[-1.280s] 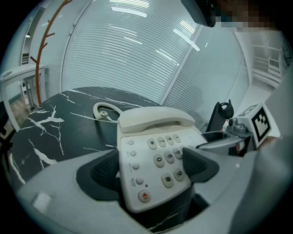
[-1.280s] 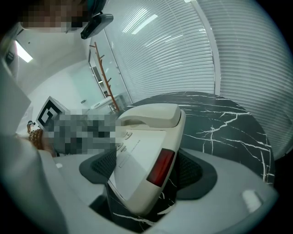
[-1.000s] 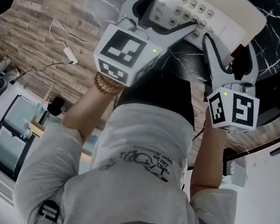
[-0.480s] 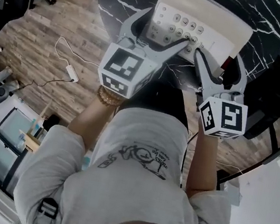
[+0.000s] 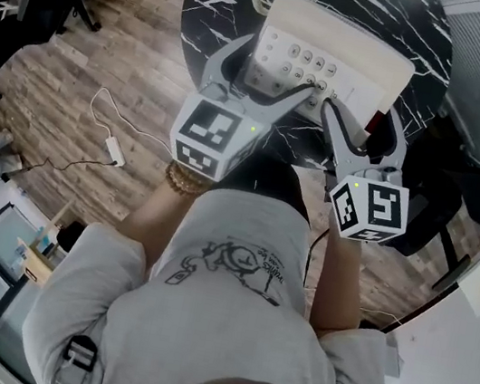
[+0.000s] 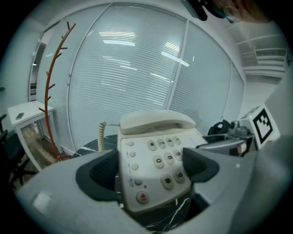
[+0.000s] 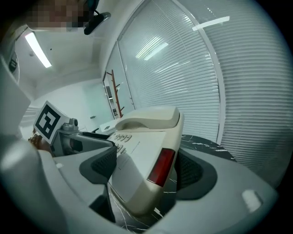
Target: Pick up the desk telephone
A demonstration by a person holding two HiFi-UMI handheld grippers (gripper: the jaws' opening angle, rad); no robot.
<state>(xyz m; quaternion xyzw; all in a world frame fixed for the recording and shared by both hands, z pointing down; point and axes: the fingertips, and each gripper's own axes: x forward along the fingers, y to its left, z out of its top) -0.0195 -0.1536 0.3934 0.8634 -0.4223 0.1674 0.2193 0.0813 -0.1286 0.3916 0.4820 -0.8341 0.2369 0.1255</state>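
Not much to read here. The round grey keys (image 6: 159, 160) on the cream desk telephone (image 6: 137, 183) show *, 0 and #, plus 8 and 9 beside them (the other keys are too blurry). The dark cursive print (image 5: 231, 266) on the person's grey T-shirt (image 5: 223, 340) is too small to make out.

Prob. office: window blinds (image 6: 128, 82), coat stand (image 6: 49, 96), desk phone (image 6: 155, 160).

Head view overhead; gripper views close, share phone (image 5: 362, 47).
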